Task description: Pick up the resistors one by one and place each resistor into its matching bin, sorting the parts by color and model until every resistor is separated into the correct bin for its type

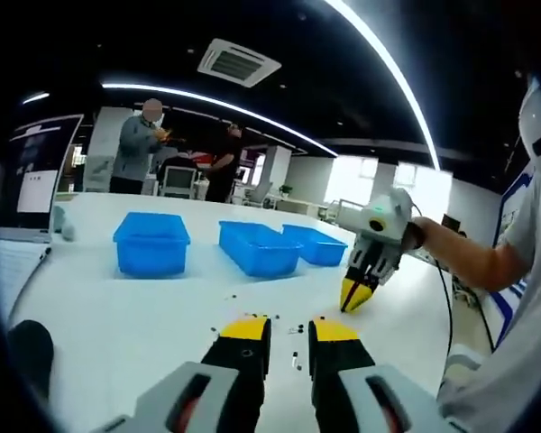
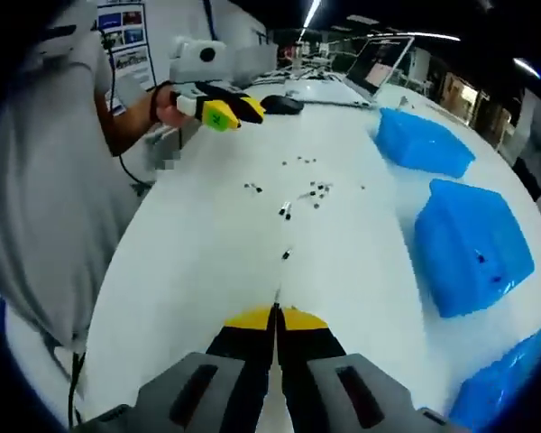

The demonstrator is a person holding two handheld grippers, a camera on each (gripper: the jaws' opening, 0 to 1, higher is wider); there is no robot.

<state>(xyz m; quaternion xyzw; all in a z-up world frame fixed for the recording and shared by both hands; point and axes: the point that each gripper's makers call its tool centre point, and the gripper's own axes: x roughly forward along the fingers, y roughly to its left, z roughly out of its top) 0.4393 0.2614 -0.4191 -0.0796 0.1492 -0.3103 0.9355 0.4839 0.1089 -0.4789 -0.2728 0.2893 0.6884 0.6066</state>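
Small dark resistors [image 2: 286, 211] lie scattered across the white table [image 2: 198, 244]; several show just ahead of my left jaws [image 1: 294, 330]. Three blue bins [image 1: 151, 242] [image 1: 257, 246] [image 1: 317, 244] stand in a row behind them, also seen along the right [image 2: 424, 142] [image 2: 473, 244] [image 2: 500, 388]. My left gripper [image 1: 290, 330] hovers over the table, jaws apart and empty; it shows far off, held in a hand [image 2: 221, 110]. My right gripper [image 2: 276, 316] is shut, with a thin resistor lead [image 2: 277, 294] sticking out of its tips. Its tips point down at the table [image 1: 352, 298].
A laptop [image 2: 379, 59] and a dark mouse [image 2: 284, 104] sit at the table's far end. A person's sleeve and body [image 2: 45, 180] border the table. Two people [image 1: 140, 144] stand beyond the table. A cable [image 1: 446, 298] trails from the right gripper.
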